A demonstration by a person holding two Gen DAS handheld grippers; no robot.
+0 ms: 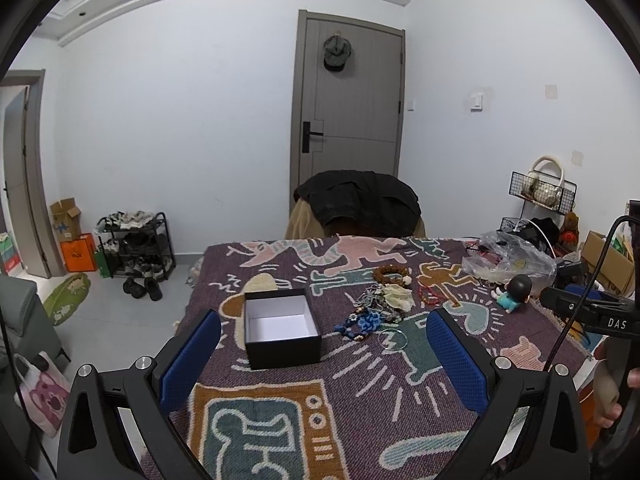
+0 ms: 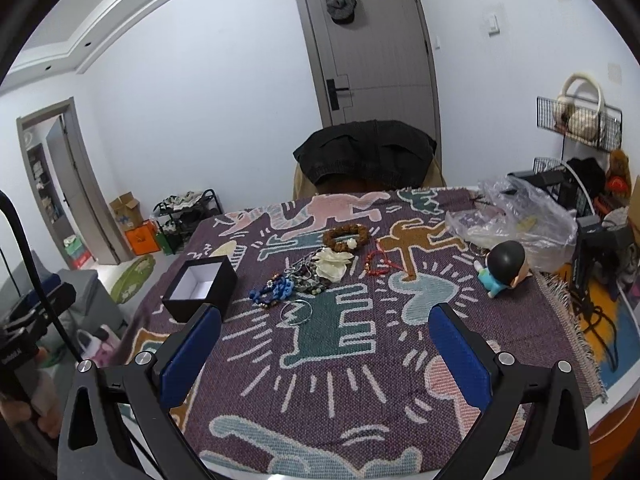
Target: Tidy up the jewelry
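An open black box (image 1: 280, 326) with a white empty inside stands on the patterned cloth; it also shows in the right wrist view (image 2: 201, 288). Right of it lies a pile of jewelry: a silver bangle (image 1: 393, 338) (image 2: 296, 312), a blue beaded piece (image 1: 362, 323) (image 2: 272, 291), a white flower piece (image 1: 397, 298) (image 2: 332, 264), a brown bead bracelet (image 1: 390, 272) (image 2: 346, 236) and a red bracelet (image 1: 430, 296) (image 2: 378, 263). My left gripper (image 1: 324, 348) is open and empty, above the cloth near the box. My right gripper (image 2: 325, 346) is open and empty, short of the bangle.
A toy figure with a black head (image 1: 514, 292) (image 2: 502, 266) and a crumpled plastic bag (image 1: 508, 260) (image 2: 520, 220) lie at the table's right. A chair with a black jacket (image 1: 356, 200) (image 2: 366, 152) stands behind the table. Clutter (image 2: 592, 208) sits at the right edge.
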